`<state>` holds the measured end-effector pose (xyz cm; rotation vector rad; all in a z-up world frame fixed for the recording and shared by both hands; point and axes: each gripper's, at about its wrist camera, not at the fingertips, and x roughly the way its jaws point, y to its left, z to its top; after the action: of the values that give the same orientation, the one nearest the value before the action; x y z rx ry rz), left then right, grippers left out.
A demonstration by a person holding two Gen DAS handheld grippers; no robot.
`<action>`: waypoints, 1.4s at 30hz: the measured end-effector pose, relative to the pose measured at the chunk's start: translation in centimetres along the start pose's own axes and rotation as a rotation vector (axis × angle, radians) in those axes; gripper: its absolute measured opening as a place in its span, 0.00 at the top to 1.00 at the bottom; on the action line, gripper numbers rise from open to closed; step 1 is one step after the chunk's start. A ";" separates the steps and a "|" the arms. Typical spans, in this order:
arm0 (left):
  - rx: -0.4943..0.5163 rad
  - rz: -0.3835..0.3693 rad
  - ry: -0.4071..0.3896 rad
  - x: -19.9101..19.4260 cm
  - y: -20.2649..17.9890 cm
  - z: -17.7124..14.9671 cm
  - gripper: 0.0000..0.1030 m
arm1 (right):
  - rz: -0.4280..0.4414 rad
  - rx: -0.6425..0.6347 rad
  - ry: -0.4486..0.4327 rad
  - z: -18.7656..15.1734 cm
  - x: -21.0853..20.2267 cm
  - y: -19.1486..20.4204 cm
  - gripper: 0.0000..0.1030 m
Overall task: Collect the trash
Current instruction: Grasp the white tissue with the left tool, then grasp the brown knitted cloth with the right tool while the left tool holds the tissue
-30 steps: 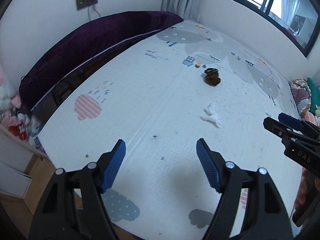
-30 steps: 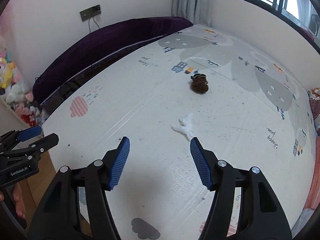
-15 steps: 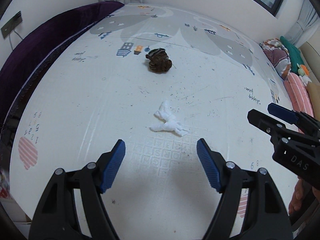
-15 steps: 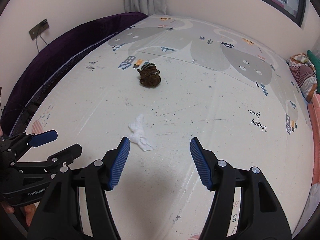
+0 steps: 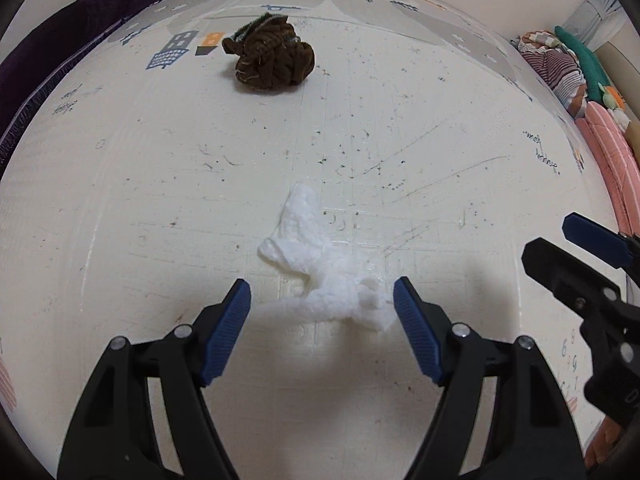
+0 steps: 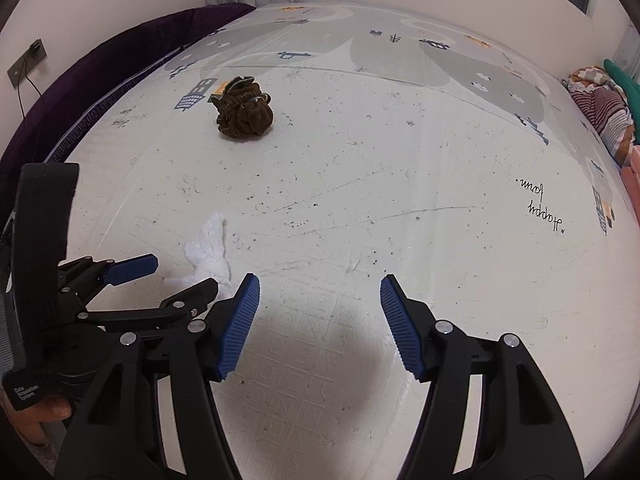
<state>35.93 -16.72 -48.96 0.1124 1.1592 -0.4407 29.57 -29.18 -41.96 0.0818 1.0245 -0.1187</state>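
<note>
A crumpled white tissue (image 5: pixel 316 268) lies on the white play mat (image 5: pixel 160 200). My left gripper (image 5: pixel 322 304) is open and low over the mat, with the near end of the tissue between its blue pads. The tissue also shows in the right wrist view (image 6: pixel 210 250), partly behind the left gripper (image 6: pixel 168 276). A brown wad of chenille cord (image 5: pixel 270 58) lies farther back; it also shows in the right wrist view (image 6: pixel 244 114). My right gripper (image 6: pixel 318 304) is open and empty over bare mat, to the right of the tissue; it also shows in the left wrist view (image 5: pixel 576 248).
A dark purple cushion (image 6: pixel 100 76) lines the mat's left edge below a wall socket (image 6: pixel 26 64). Striped and green bedding (image 5: pixel 568 68) and a pink striped pad (image 5: pixel 612 152) lie along the right edge. The mat carries small dark specks.
Both grippers have moved forward and down toward the mat. The tissue has come from well ahead of my left gripper to between its pads. Both stay open.
</note>
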 end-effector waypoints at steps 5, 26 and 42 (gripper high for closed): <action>-0.015 -0.027 0.035 1.9 0.0 -0.6 0.72 | -0.005 0.006 0.018 -0.1 1.2 0.2 0.41; -0.096 0.085 -0.152 -1.8 11.1 5.3 0.80 | 0.069 -0.105 -0.062 9.0 8.0 8.0 0.29; -0.081 0.132 -0.190 0.1 14.6 8.9 0.80 | 0.106 -0.120 -0.042 16.6 16.3 9.8 0.51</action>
<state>49.33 -6.21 -47.50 0.0748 0.9749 -0.2811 53.37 -22.46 -47.23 0.0245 0.9816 0.0378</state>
